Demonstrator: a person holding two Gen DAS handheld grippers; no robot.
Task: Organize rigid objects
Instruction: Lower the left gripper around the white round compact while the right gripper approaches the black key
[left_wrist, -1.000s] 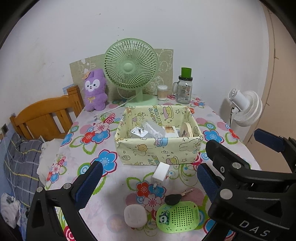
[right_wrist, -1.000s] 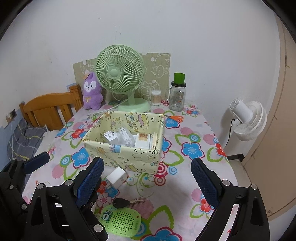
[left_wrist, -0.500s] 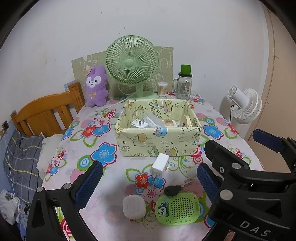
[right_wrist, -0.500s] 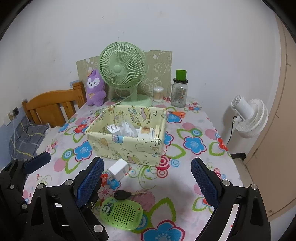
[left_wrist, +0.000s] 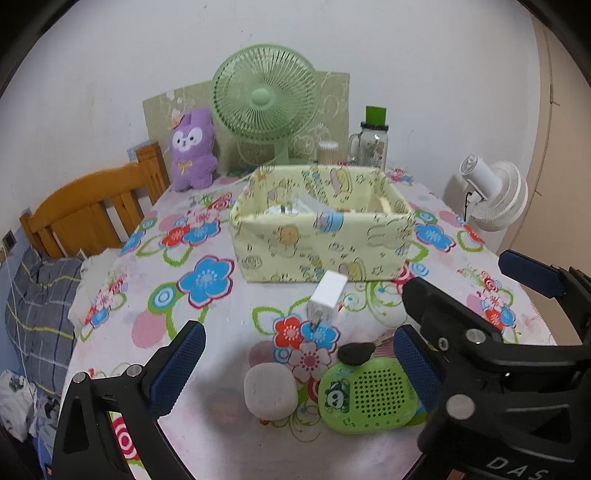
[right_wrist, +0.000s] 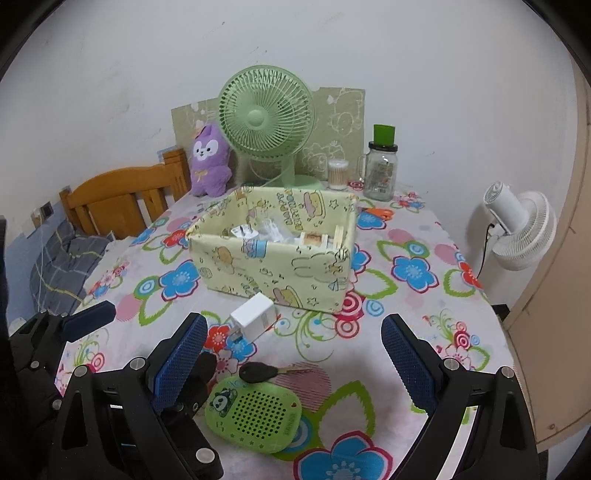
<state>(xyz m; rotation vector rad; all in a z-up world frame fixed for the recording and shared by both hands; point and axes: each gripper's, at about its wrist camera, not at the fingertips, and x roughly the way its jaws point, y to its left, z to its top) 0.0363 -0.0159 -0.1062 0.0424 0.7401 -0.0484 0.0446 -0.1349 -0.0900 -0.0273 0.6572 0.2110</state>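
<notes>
Left gripper (left_wrist: 295, 369) wide, right gripper (right_wrist: 291, 354) wide (both empty); white charger (left_wrist: 328, 293), key (right_wrist: 258, 371) ahead, yellow box (right_wrist: 273, 254) beyond.

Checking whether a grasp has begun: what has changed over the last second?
Both grippers, left and right, have come lower and closer to the loose items before the fabric box. Both remain open, holding nothing. The white charger, key, green perforated case and white round case haven't moved.
</notes>
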